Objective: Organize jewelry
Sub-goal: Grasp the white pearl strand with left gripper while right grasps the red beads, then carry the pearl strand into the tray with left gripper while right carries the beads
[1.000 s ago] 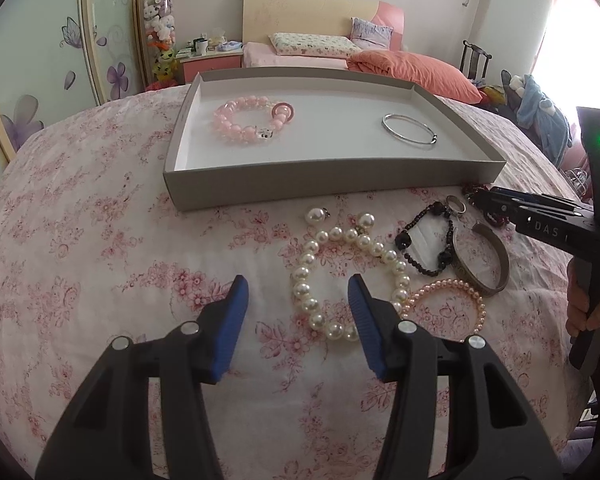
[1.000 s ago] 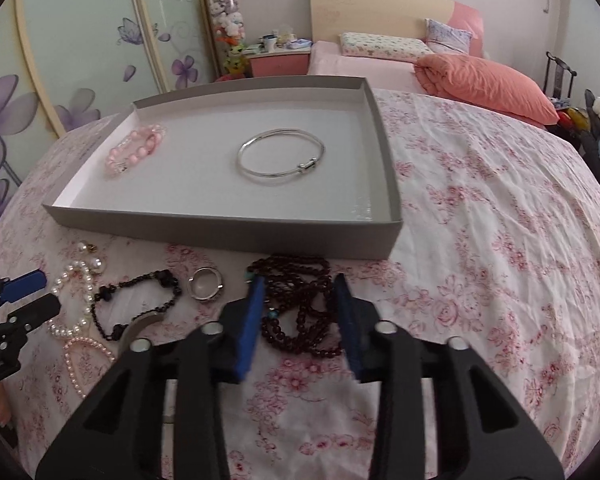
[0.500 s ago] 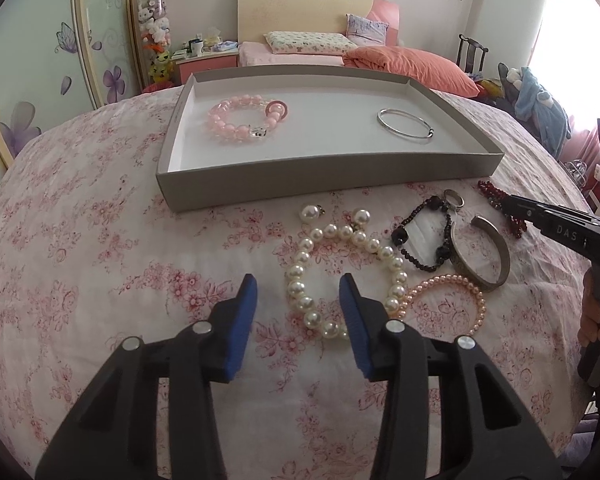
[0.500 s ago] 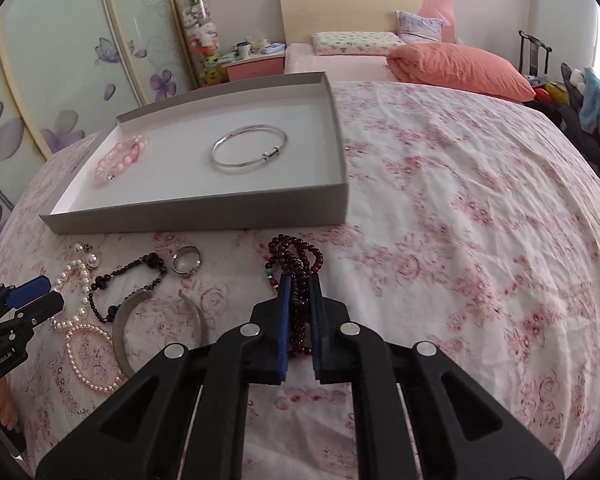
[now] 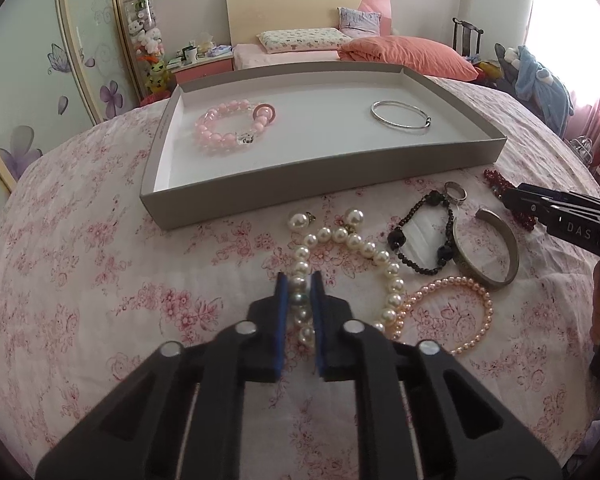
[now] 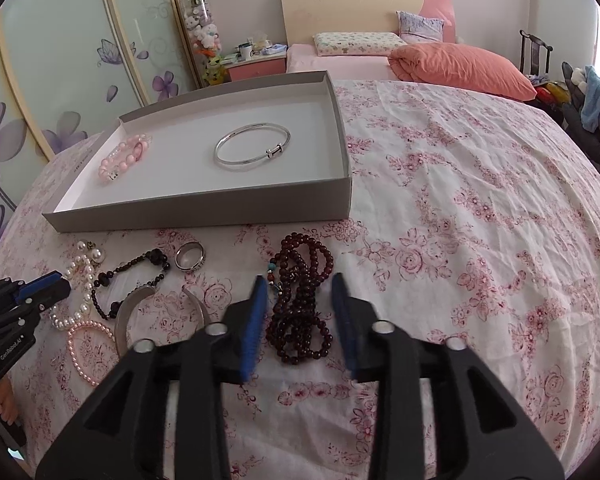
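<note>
The shallow grey cardboard tray with a white floor [image 5: 260, 190] is serving as the landmark here, lying on the rose-printed bedspread [image 5: 100, 280]. Two pieces are already sitting inside it: a pink round-bead bracelet [image 5: 234, 130] toward its left wall and a thin silver bangle [image 5: 400, 118] toward its right wall, so the sorting is judged to be under way but less than half finished.

Everything else is lying on the bedspread just in front of the tray's near wall: a large white pearl necklace [image 5: 356, 246], a black bead bracelet [image 5: 424, 236], a small silver ring [image 5: 455, 191], an open grey metal cuff [image 5: 496, 252], a small pink pearl bracelet [image 5: 456, 312] and a bunched dark red bead string [image 6: 300, 300].

The left hand-held gripper [image 5: 299, 298] has just been closing and is now clenched on the left side of the white pearl necklace, a few pearls pinched between its blue pads. The right hand-held gripper [image 6: 300, 312] has just been opening; its jaws are standing apart on either side of the dark red bead string, not pressing on it.

Six pieces are judged to be left to carry into the tray, the pearl necklace likely first.
</note>
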Demonstrator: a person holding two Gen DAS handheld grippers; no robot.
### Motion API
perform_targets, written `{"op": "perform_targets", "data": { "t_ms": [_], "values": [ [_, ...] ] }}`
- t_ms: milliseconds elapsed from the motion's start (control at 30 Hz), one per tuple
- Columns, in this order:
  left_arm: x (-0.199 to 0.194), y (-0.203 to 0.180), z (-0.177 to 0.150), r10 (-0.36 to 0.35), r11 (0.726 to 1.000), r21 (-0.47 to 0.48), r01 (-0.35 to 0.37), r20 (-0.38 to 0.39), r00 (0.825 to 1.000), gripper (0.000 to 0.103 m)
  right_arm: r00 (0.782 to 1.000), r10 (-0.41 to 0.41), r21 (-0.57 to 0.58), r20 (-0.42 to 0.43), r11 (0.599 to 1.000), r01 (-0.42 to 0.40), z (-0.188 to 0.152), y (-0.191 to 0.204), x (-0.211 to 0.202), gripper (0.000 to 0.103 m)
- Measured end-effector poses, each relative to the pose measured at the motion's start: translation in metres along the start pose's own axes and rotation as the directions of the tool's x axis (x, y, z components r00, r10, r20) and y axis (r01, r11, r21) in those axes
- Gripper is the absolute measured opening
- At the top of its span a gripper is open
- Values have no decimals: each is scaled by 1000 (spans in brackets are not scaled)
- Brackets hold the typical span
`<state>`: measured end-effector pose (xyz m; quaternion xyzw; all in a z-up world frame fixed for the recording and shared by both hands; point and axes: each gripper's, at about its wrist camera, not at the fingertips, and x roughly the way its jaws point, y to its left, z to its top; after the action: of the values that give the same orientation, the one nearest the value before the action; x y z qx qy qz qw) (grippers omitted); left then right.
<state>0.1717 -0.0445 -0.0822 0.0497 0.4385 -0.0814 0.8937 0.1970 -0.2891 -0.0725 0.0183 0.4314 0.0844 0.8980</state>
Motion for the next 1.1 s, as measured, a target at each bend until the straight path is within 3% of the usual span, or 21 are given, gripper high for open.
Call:
{"op": "perform_targets", "data": {
  "t_ms": [67, 100, 200, 600, 1100],
  "values": [
    [-1, 0, -1, 4, 1000, 8, -4, 2, 1000, 11, 1000, -22, -19, -2, 1000, 22, 0, 3, 1, 35],
    [-1, 0, -1, 4, 1000, 7, -4, 2, 1000, 10, 1000, -30, -23, -2, 999, 30, 1, 3, 1, 23],
    [-3, 5, -4, 1, 1000, -2, -1, 0, 1000, 10, 1000, -24, -15, -2, 1000, 24, 1, 0, 1, 15],
    [-10, 41, -13, 61, 995, -77, -60, 4, 998, 10, 1000, -23, -10, -2, 1000, 23, 0, -1, 1, 11],
    [-12, 42, -15, 71, 995, -71, -70, 10, 997, 11, 1000, -26, -15, -2, 1000, 26, -1, -1, 1, 11]
  ]
}}
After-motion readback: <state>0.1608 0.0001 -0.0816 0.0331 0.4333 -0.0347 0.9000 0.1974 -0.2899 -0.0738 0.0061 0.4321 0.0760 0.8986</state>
